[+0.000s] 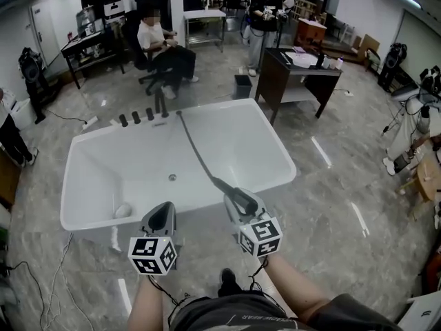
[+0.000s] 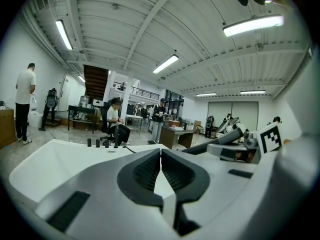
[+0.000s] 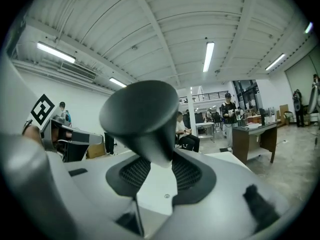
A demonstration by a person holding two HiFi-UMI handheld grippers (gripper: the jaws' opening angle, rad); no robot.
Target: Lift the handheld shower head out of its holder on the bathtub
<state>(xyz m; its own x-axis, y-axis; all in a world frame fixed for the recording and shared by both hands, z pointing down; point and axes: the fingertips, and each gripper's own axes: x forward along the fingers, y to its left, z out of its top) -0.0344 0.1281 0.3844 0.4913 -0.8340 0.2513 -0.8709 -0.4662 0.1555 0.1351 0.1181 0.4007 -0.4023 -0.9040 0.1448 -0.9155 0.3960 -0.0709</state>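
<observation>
Three cameras: one on the head, one riding each hand-held gripper.

The head view looks steeply down from above and behind the left hand-held gripper (image 1: 163, 212) and right hand-held gripper (image 1: 241, 200), onto the bathtub (image 1: 265, 154) just ahead of them. Each gripper view sits close behind its own jaws and faces almost level across the tub into the room. All three share the seated person (image 1: 162, 50) and standing person (image 1: 262, 19) far beyond the grippers.

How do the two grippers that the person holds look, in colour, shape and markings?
The left gripper and the right gripper both have light grey bodies that narrow towards the jaws. Each carries a white cube with black square markers. The jaws are lined with dark ribbed pads. No sleeves cover the forearms.
</observation>
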